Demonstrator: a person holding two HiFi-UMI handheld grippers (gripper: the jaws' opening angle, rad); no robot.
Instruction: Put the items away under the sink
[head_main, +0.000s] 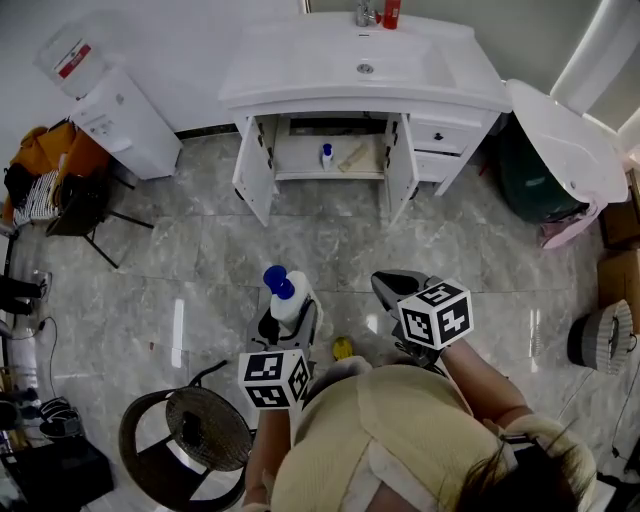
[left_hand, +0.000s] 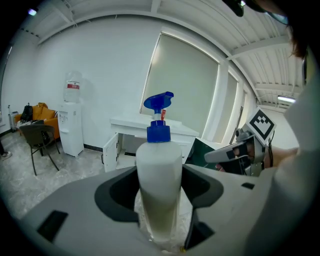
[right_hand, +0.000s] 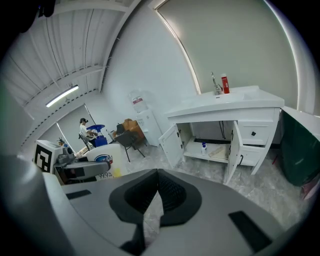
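Note:
My left gripper (head_main: 291, 312) is shut on an upright white bottle (head_main: 288, 296) with a blue trigger top. In the left gripper view the bottle (left_hand: 159, 170) fills the gap between the pads of that gripper (left_hand: 159, 202). My right gripper (head_main: 393, 288) hangs beside it, shut with nothing between its pads (right_hand: 170, 192). Both are over the floor, well short of the white sink cabinet (head_main: 365, 70). Its two doors stand open. On the shelf under the sink stand a small blue-capped bottle (head_main: 326, 155) and a tan item (head_main: 352, 157).
A small yellow object (head_main: 343, 348) lies on the floor between the grippers. A water dispenser (head_main: 120, 120) and a chair (head_main: 75, 200) stand at left, a round black seat (head_main: 195, 430) near left, a white lid over a green bin (head_main: 560, 140) right of the cabinet.

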